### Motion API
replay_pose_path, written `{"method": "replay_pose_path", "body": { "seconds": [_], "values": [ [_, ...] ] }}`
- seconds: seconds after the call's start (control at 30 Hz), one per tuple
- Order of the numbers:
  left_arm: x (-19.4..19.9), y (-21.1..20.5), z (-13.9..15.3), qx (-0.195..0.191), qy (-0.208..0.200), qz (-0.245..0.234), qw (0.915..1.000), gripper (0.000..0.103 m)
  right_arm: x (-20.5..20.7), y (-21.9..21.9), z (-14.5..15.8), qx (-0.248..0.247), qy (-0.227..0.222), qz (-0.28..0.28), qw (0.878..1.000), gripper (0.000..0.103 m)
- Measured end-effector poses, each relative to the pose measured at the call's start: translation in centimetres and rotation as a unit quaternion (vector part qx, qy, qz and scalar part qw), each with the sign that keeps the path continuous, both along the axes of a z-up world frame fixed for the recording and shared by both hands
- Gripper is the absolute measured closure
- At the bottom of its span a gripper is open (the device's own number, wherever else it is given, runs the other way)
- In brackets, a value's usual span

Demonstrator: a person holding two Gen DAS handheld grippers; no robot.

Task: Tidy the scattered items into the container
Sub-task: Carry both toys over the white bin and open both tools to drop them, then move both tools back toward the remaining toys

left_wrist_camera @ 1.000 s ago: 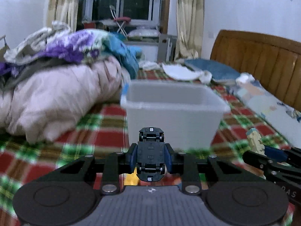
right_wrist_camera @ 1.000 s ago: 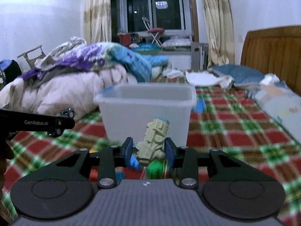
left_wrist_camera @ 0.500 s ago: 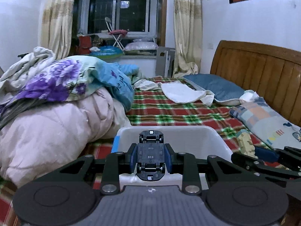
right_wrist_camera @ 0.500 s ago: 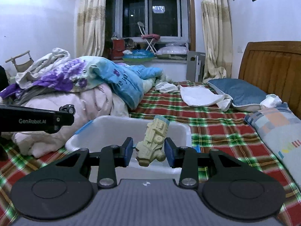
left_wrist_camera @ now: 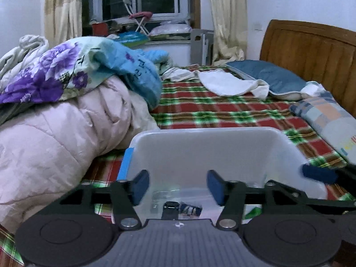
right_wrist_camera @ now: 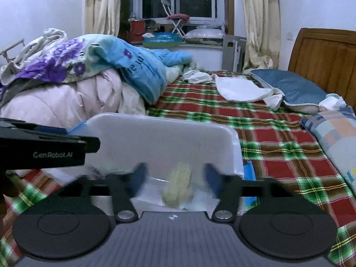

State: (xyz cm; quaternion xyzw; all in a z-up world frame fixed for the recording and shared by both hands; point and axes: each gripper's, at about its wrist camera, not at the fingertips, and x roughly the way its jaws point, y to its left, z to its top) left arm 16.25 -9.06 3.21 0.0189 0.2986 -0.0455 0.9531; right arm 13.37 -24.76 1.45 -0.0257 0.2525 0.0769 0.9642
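A translucent white plastic bin (left_wrist_camera: pixel 207 142) stands on the plaid bed; it also shows in the right wrist view (right_wrist_camera: pixel 169 138). My left gripper (left_wrist_camera: pixel 178 188) is open over the bin. A black toy car (left_wrist_camera: pixel 170 208) lies on the bin's floor below it, beside a small dark piece (left_wrist_camera: pixel 191 209). My right gripper (right_wrist_camera: pixel 175 179) is open over the bin. A beige toy figure (right_wrist_camera: pixel 178 183), blurred, is between its spread fingers and below them, inside the bin. Each gripper shows at the edge of the other's view.
A pile of pink and flowered quilts (left_wrist_camera: pixel 55 115) lies left of the bin. Pillows (left_wrist_camera: pixel 267 77) and a white cloth (left_wrist_camera: pixel 224 84) lie near the wooden headboard (left_wrist_camera: pixel 311 53). The plaid bedspread (right_wrist_camera: pixel 278 138) stretches to the right of the bin.
Both grippers moved forward over the bin and opened. The black toy car left the left gripper and now lies in the bin. The beige figure left the right gripper.
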Motion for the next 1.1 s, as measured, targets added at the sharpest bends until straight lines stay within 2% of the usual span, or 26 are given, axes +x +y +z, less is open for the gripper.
{"method": "replay_pose_path", "body": {
  "seconds": [0.17, 0.33, 0.47, 0.57, 0.7, 0.83, 0.93, 1.0, 1.1],
  "values": [
    [0.3, 0.4, -0.7, 0.000, 0.005, 0.000, 1.0000, 0.040, 0.3, -0.2, -0.4, -0.004, -0.004, 0.000, 1.000, 0.026],
    [-0.9, 0.9, -0.3, -0.004, -0.003, -0.001, 1.0000, 0.040, -0.6, -0.5, 0.2, 0.000, -0.017, -0.002, 1.000, 0.026],
    [-3.7, 2.3, 0.0, -0.008, -0.020, -0.006, 0.9997, 0.040, -2.8, -1.2, 1.0, 0.007, -0.032, -0.001, 0.999, 0.026],
    [-6.8, 4.3, -0.8, -0.016, -0.025, -0.002, 0.9996, 0.039, -6.0, -2.6, 1.0, 0.019, -0.041, -0.007, 0.999, 0.023],
    [-10.8, 6.3, -3.8, -0.018, -0.012, 0.002, 0.9998, 0.039, -10.6, -4.1, -1.5, 0.033, -0.028, -0.029, 0.999, 0.021],
    [-14.5, 7.3, -6.6, -0.020, 0.008, 0.009, 0.9997, 0.039, -14.2, -4.2, -4.7, 0.015, -0.002, -0.036, 0.999, 0.021],
    [-17.0, 6.5, -8.0, -0.014, 0.013, -0.002, 0.9998, 0.039, -16.4, -4.2, -6.2, 0.002, 0.008, -0.034, 0.999, 0.021],
    [-18.4, 5.3, -8.8, 0.008, 0.010, -0.017, 0.9998, 0.039, -17.0, -4.2, -7.1, -0.002, 0.019, -0.037, 0.999, 0.021],
    [-19.4, 4.0, -9.6, 0.014, 0.013, -0.038, 0.9991, 0.039, -17.7, -4.4, -8.2, -0.004, 0.032, -0.045, 0.998, 0.021]
  ]
}}
